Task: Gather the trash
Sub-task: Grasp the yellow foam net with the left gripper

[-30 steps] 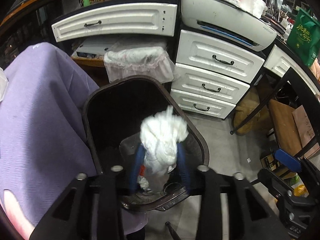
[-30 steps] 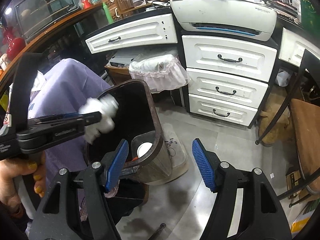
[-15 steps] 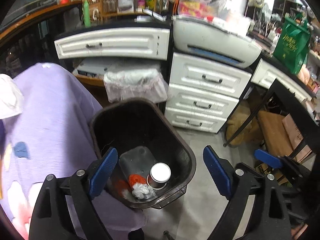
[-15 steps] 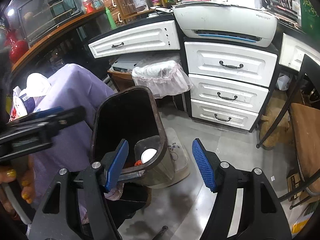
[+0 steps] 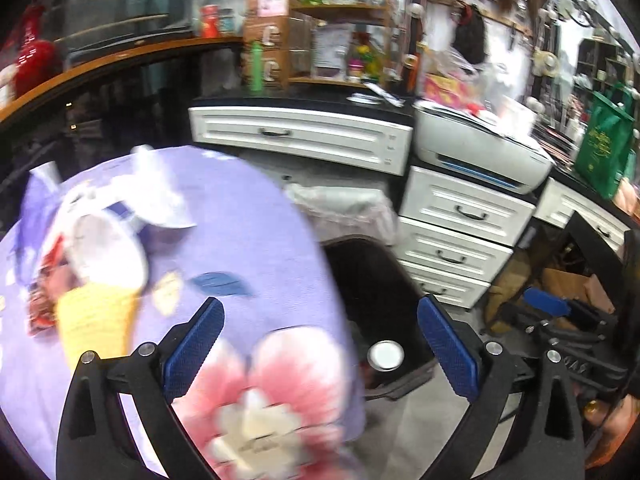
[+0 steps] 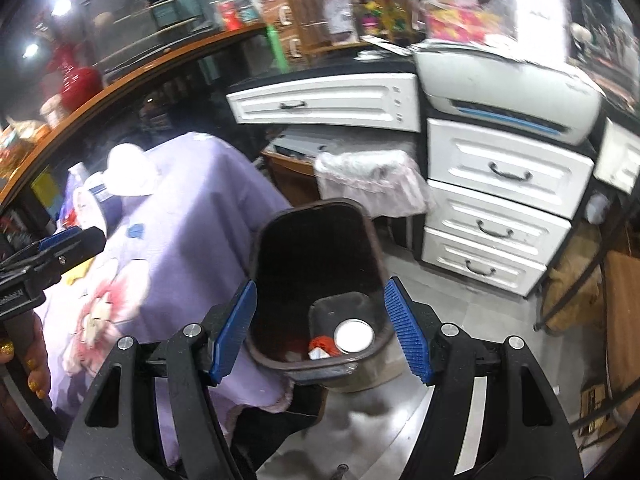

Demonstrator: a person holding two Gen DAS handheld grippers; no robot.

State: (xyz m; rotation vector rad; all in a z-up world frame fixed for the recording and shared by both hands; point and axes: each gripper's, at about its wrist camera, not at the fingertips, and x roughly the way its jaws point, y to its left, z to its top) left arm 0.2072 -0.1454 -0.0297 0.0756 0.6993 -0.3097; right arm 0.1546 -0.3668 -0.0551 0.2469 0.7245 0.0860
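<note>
Trash [image 5: 108,256] waits in a heap on the purple tablecloth [image 5: 248,240], beside the bin [image 6: 320,276]. My left gripper [image 5: 318,350] has just spread wide and empty to reach it; my right gripper [image 6: 320,330] straddles the bin's rim, apparently steadying it.

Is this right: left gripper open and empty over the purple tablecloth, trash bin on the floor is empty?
Not quite. The trash bin is not empty: the right wrist view shows a white round lid or cup and a red scrap at its bottom. The left gripper, jaws just opened, is empty over the purple tablecloth.
</note>
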